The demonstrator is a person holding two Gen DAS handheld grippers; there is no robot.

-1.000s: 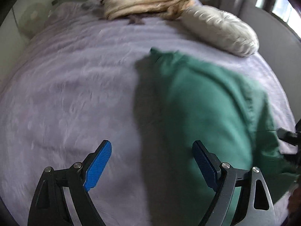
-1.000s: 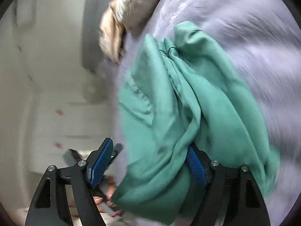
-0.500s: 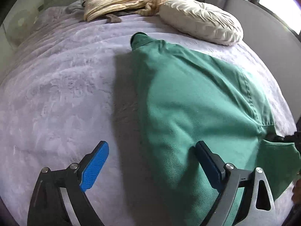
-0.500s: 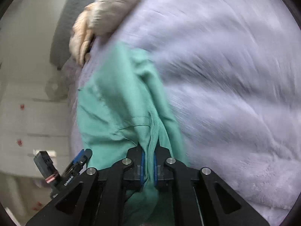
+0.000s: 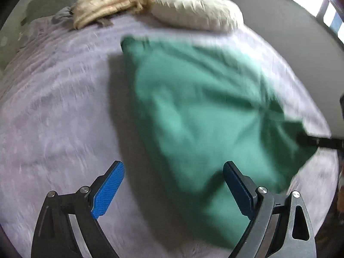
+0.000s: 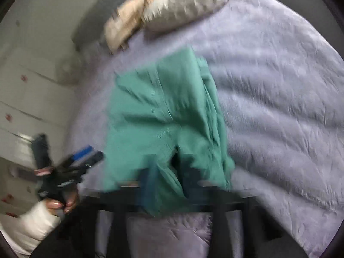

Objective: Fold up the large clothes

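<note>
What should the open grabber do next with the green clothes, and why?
Probably close the left gripper on the green garment's near edge. Its jaws stand open and empty, while the right gripper is shut on the cloth and lifting it alone over the bed.

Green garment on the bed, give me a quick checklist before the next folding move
1. Right claw clamped on the green garment: ok, its jaws have just closed with cloth bunched between them.
2. Left claw free: ok, open, nothing between its pads.
3. Garment spread flat: not ok, it is creased and pulled toward the right claw.
4. Pillow and beige blanket clear of the garment: ok, apart at the head of the purple bedspread.
5. Which garment edge is gripped: cannot tell, blurred.
</note>
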